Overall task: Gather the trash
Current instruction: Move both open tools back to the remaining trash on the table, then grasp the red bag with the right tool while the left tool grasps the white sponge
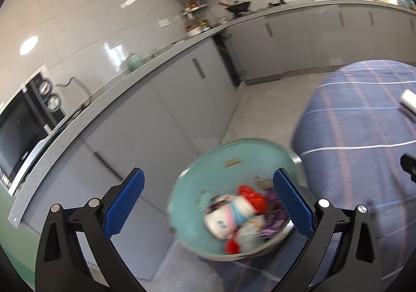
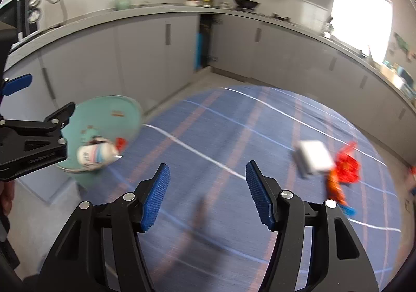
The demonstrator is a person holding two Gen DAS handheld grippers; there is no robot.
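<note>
A teal trash bin stands on the floor beside a round table with a blue plaid cloth. Inside it lie a white and pink bottle, red wrappers and purple packaging. My left gripper hangs open above the bin with nothing between its blue pads. In the right wrist view my right gripper is open over the tablecloth, empty. To its right on the cloth lie a white box and a red and orange wrapper. The bin and left gripper show at the left.
Grey kitchen cabinets and a counter run along the walls behind the bin. A microwave sits on the counter at the left, a wok at the back. A dark smudge lies on the cloth near my right gripper.
</note>
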